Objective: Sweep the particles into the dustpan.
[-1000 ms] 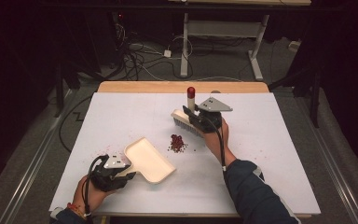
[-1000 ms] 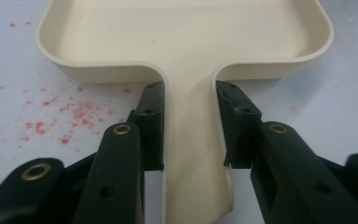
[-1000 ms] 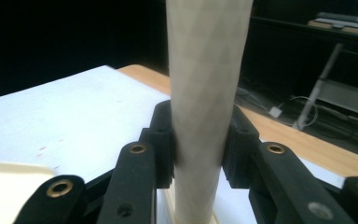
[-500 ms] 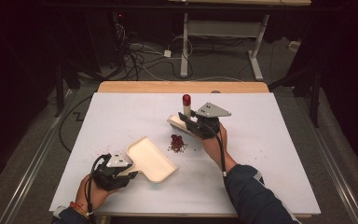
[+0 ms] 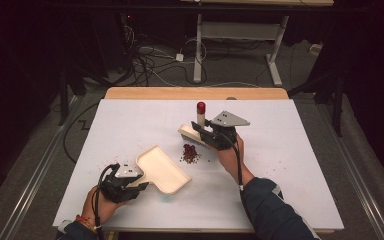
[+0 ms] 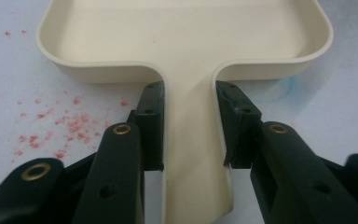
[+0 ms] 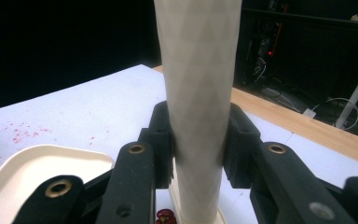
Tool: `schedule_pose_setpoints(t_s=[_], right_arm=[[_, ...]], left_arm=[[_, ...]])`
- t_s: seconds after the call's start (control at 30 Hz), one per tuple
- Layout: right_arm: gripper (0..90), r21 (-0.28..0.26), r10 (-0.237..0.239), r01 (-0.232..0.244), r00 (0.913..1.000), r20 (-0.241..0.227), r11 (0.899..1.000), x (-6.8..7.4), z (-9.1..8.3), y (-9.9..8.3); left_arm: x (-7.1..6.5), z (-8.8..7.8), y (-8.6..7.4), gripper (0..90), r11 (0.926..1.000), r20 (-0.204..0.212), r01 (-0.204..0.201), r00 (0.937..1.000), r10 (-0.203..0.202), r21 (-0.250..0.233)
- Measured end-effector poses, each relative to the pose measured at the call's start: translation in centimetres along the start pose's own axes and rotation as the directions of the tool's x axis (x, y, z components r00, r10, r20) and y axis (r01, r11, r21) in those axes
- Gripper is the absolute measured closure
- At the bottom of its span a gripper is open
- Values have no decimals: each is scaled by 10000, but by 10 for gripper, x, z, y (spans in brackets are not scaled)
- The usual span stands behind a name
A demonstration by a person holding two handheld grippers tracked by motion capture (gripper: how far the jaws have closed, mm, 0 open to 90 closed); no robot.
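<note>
Left side: the left gripper (image 5: 137, 186) sits at the near left of the white surface (image 5: 290, 165), held low in the person's left hand (image 5: 102, 205). Its jaws are clamped on the flat handle of a cream dustpan (image 5: 162, 169); in the left gripper view the pads press against both edges of that handle (image 6: 189, 140), just behind the point where it widens into the tray. The dustpan (image 6: 186, 37) lies flat on the surface, its open mouth pointing away from the gripper toward the middle of the surface. The tray holds no debris that can be made out. Fine red specks (image 6: 70, 126) are scattered on the surface just beside the handle.

Centre: a small heap of dark red beans (image 5: 190, 153) lies on the surface, apart from the dustpan's far corner and just in front of the brush.

Right side: the right gripper (image 5: 200, 132) is held in the person's right hand (image 5: 228, 152), above the surface beyond the heap. Its jaws pinch the pale handle (image 7: 200, 107) of a hand brush (image 5: 191, 133), pads tight on both sides. The handle stands near upright, red cap (image 5: 201, 106) at the top, with the brush head low, close by the beans (image 7: 165, 216). Whether the head touches the surface cannot be told.
</note>
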State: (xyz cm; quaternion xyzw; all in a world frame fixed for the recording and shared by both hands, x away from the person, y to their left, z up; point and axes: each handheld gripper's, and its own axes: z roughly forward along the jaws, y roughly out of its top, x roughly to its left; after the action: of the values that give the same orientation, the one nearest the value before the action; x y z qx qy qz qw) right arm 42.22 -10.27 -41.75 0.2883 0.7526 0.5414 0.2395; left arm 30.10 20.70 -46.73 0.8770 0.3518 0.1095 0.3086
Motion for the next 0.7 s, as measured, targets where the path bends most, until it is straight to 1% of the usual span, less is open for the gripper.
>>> schedule_pose_setpoints(t_s=[0.07,0.13,0.23,0.27,0.4,0.47,0.53,0.6,0.7], right_arm=[[693,18,-49,49,10000,-29,10000,1,0,0],[694,37,-37,37,10000,-56,10000,3,-1,0],[694,21,-12,12,9999,-123,10000,4,-3,0],[694,39,-56,57,9999,-84,10000,5,-3,0],[693,29,-20,20,10000,-62,10000,8,-6,-1],[693,-19,163,-163,9998,-107,9999,9,-7,-2],[692,1,121,-121,9999,0,9999,12,-7,-2],[691,47,167,-167,9999,-3,9999,14,-7,-2],[688,123,61,-62,10000,38,9999,21,-8,-2]], left_arm=[[0,1,0,638,10000,15,21,10000,-21,36],[1,1,1,638,10000,19,71,10000,-70,-27],[1,2,3,638,10000,-17,22,10000,-22,7],[1,3,4,638,10000,-15,62,10000,-62,10],[0,5,7,638,10000,-51,3,10000,-3,46],[-1,6,8,638,10000,-41,-10,10000,11,48],[-2,8,9,638,10000,-51,-3,10000,3,69],[-3,9,10,638,10000,-84,44,10000,-44,78],[-6,12,10,638,9999,-107,164,9998,-163,52]])
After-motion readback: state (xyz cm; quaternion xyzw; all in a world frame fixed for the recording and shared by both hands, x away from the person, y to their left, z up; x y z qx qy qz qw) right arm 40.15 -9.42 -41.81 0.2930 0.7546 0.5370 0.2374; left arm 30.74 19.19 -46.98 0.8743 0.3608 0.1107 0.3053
